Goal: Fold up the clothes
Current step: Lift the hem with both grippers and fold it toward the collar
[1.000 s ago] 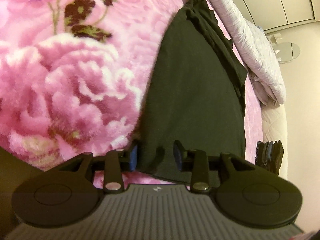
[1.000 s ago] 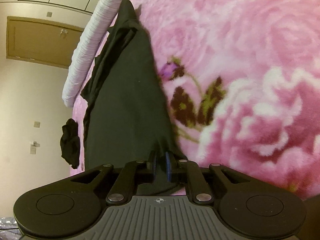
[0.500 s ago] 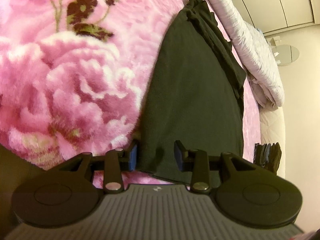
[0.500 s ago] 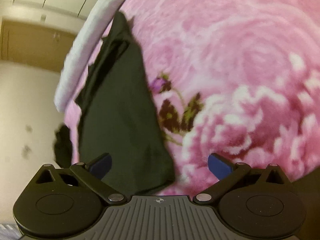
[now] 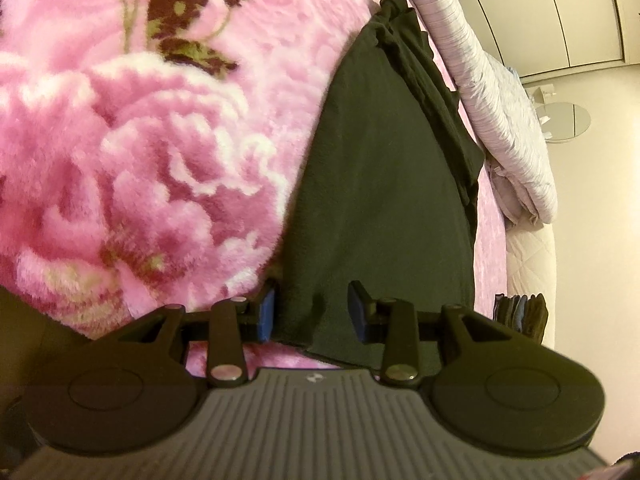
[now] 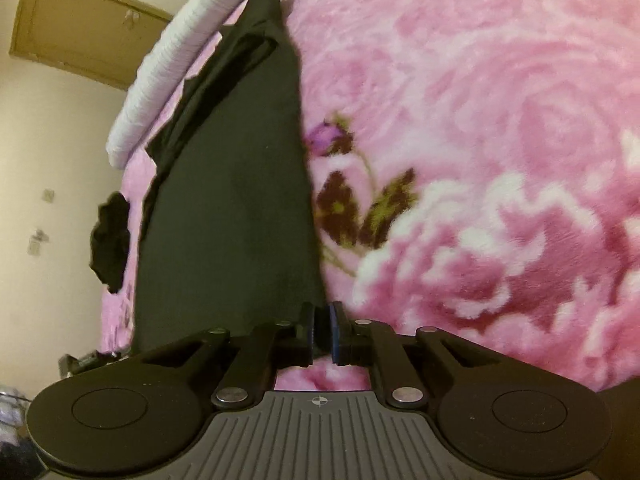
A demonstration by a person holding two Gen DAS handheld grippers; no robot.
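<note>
A black garment (image 5: 384,200) lies flat and long on a pink flowered blanket (image 5: 140,160), its far end bunched. My left gripper (image 5: 312,314) stands open over the near hem; the cloth's left corner lies between the blue pads (image 5: 266,316), not pinched. In the right wrist view the same garment (image 6: 228,220) runs away from me. My right gripper (image 6: 322,332) is closing at the hem's right corner, its pads almost together with dark cloth filling the narrow gap between them.
A white rolled quilt (image 5: 500,100) lies along the bed's far side, just beyond the garment, and shows again as the quilt (image 6: 180,52) in the right view. A small heap of dark clothes (image 6: 110,236) sits at the bed's edge. Beyond it is a cream wall with a wooden door (image 6: 80,24).
The right gripper's jaws swung wide open off the corner half a second ago and have come together again on it. The left gripper and the garment have stayed where they were.
</note>
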